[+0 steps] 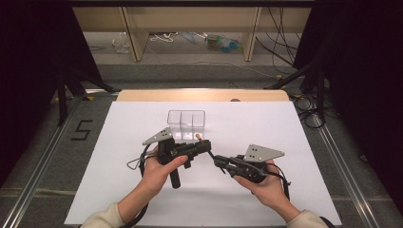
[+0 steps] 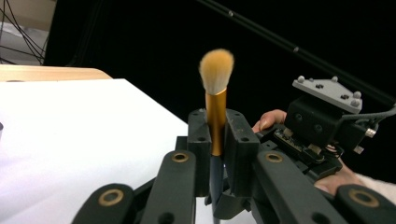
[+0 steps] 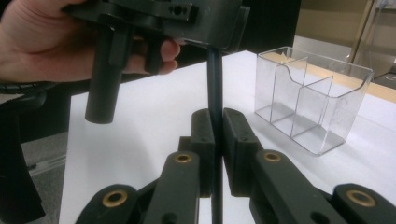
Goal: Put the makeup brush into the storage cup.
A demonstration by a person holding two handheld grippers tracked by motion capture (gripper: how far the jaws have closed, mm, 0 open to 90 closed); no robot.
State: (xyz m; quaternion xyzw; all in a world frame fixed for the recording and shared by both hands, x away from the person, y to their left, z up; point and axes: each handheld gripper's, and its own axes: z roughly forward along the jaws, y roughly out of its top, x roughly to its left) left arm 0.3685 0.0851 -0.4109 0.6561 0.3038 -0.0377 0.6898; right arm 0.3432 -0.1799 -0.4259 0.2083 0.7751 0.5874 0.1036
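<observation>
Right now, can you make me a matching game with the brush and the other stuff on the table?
Things:
1. brush tip
2. brush handle
3. box
4. sheet

Descriptions:
A. white, covers the table
B. see-through, with compartments
C. fluffy, orange and white
D. thin and black, pinched by the right gripper

Pairs: 1-C, 2-D, 3-B, 4-A

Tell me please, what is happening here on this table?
A person holds a makeup brush between two hand-held grippers above the white table. The left gripper is shut on the gold ferrule just under the bristles, and the right gripper is shut on the dark handle. It looks like a handover from one gripper to the other. A clear plastic organizer with compartments stands just beyond, with nothing visibly in it.
</observation>
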